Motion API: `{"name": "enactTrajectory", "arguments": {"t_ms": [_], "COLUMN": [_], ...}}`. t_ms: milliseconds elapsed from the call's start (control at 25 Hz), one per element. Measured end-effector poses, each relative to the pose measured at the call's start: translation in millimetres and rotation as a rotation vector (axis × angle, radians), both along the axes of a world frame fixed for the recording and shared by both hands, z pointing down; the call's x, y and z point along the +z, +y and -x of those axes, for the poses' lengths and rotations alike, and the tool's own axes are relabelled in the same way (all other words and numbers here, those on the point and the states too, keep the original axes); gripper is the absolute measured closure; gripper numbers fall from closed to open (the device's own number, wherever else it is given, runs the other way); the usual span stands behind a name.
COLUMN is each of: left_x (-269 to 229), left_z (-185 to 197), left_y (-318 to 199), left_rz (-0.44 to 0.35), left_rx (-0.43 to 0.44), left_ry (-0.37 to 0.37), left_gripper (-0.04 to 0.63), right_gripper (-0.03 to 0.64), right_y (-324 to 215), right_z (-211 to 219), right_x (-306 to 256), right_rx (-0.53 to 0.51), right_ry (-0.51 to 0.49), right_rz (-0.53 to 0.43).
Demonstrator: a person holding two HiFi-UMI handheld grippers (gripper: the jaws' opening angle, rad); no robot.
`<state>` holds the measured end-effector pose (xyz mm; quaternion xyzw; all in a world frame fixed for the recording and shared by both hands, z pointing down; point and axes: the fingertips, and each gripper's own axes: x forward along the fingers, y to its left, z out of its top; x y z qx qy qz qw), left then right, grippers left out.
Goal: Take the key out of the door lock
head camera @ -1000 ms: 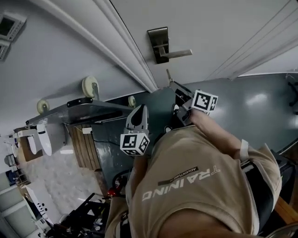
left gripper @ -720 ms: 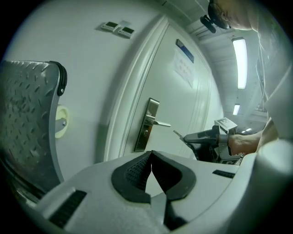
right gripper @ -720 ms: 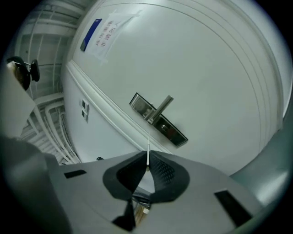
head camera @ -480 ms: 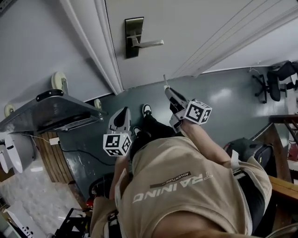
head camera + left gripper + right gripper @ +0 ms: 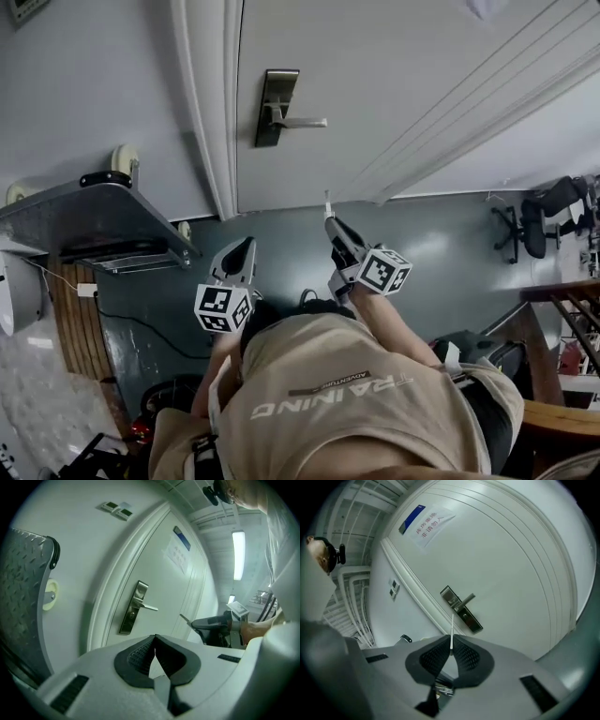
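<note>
The brass lock plate (image 5: 277, 108) with its lever handle (image 5: 302, 122) sits on the white door (image 5: 394, 84). I cannot make out a key in its keyhole. My right gripper (image 5: 331, 223) hangs below the lock, away from the door, shut on a thin key (image 5: 327, 203) that sticks out past its tips. In the right gripper view the key (image 5: 452, 631) stands between the pads, pointing at the lock plate (image 5: 461, 610). My left gripper (image 5: 246, 246) is shut on nothing, to the left of the right one. From the left gripper (image 5: 155, 637) I see the lock plate (image 5: 133, 607) and the key (image 5: 184, 619).
A metal platform cart (image 5: 94, 211) with pale wheels (image 5: 123, 160) leans against the wall left of the door frame (image 5: 214, 103). Office chairs (image 5: 544, 216) stand at the right on the dark floor. A wooden rail (image 5: 558, 292) is at the right edge. A notice (image 5: 427, 523) hangs on the door.
The head view has swung, so the door and lock now sit more upright in the frame. Both grippers keep their pose, the right one still shut on the key.
</note>
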<state>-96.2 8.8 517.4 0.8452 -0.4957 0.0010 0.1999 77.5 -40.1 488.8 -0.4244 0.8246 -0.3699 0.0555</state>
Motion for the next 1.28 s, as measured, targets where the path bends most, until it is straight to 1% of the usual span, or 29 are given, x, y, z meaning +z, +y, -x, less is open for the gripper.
{"name": "enactTrajectory", "arguments": {"t_ms": [120,200,360,440,520,600,680,720,840,920,1000,1080,1120,1200,1240,1280], "left_x": [18.1,19.6,12.1,9.1,1.4,-14.0,-28.0,-31.5,-32.0,-36.0,-44.4,-47.6,-46.4,-42.3,-42.1,-44.8], "left_z": [-6.6,-21.1,-69.3,-89.3,-98.3,-100.8,-99.1,-96.7,-90.8,-86.5,-78.7,-72.9,-72.9,-76.4,-78.5,-81.0], "left_y": [3.9,3.4,3.3,6.4,6.4,2.6,2.3,5.1,18.4,23.5,27.9,35.4,37.7,35.3,32.3,29.5], "left_rz": [0.063,0.076,0.055,0.054,0.052,0.025,-0.004,-0.006,0.016,0.008,-0.019,-0.022,-0.015,-0.002,-0.004,-0.021], "left_rx": [-0.015,-0.012,0.042,0.063,0.075,0.076,0.048,0.023,-0.049,-0.091,-0.141,-0.187,-0.2,-0.2,-0.19,-0.176], "left_ry": [-0.002,0.001,-0.004,-0.026,-0.058,-0.099,-0.133,-0.14,-0.14,-0.147,-0.165,-0.162,-0.149,-0.131,-0.143,-0.179], "left_gripper": [0.586,0.586,0.586,0.586,0.586,0.586,0.586,0.586,0.586,0.586,0.586,0.586,0.586,0.586,0.586,0.586], "right_gripper": [0.597,0.597,0.597,0.597,0.597,0.597,0.597,0.597,0.597,0.597,0.597,0.597,0.597,0.597,0.597,0.597], "right_y": [6.8,9.3,15.1,20.1,21.9,18.2,12.8,10.5,3.8,-2.9,-7.8,-6.9,-6.7,-10.4,-12.9,-14.4], "right_z": [-17.5,-37.0,-62.5,-71.5,-75.3,-72.3,-64.4,-59.6,-46.8,-39.5,-33.4,-31.8,-33.1,-35.6,-35.9,-36.4], "right_x": [-5.7,-9.2,-14.4,-10.5,-2.7,-0.3,-4.2,-7.4,-17.6,-20.5,-19.8,-18.7,-21.1,-32.0,-37.2,-40.8], "right_rx": [-0.003,-0.003,-0.059,-0.087,-0.109,-0.145,-0.2,-0.229,-0.299,-0.333,-0.362,-0.387,-0.395,-0.393,-0.383,-0.369], "right_ry": [0.026,0.07,0.19,0.232,0.257,0.257,0.26,0.265,0.276,0.285,0.301,0.315,0.318,0.326,0.33,0.33], "right_rz": [-0.019,-0.047,-0.141,-0.168,-0.173,-0.185,-0.225,-0.251,-0.332,-0.375,-0.405,-0.418,-0.423,-0.45,-0.468,-0.48]}}
